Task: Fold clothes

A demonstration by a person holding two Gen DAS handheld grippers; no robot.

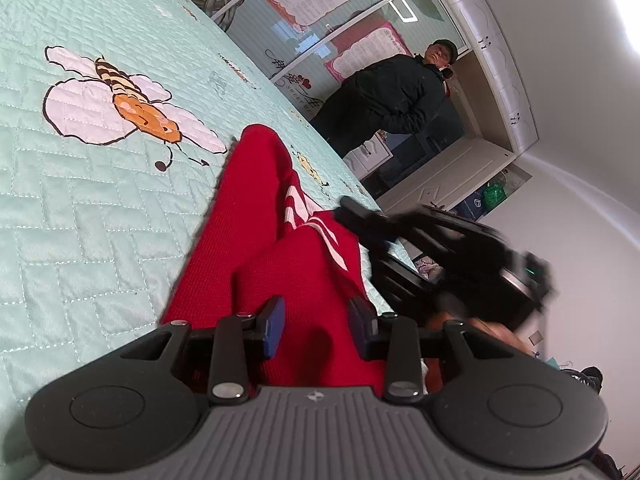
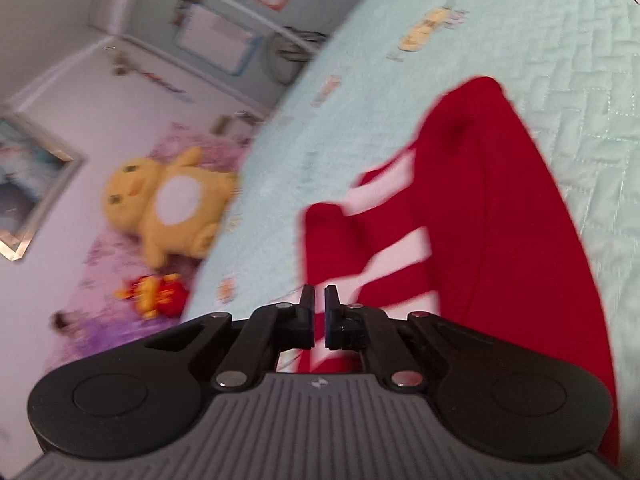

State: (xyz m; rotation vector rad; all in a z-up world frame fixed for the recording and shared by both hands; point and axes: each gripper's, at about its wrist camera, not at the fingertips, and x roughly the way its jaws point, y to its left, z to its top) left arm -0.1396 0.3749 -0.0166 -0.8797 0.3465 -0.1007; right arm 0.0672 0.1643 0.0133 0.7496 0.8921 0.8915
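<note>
My left gripper (image 1: 316, 320) sits low-centre, jaws half apart over the red garment (image 1: 256, 216); my right gripper (image 2: 319, 304), lower centre, is pinched narrow at the garment's striped edge.

So it's a bed (image 1: 100, 208) with a mint-green quilted cover, cartoon bees printed on it, and a red white-striped garment (image 1: 256, 240) lying right across it.
</note>
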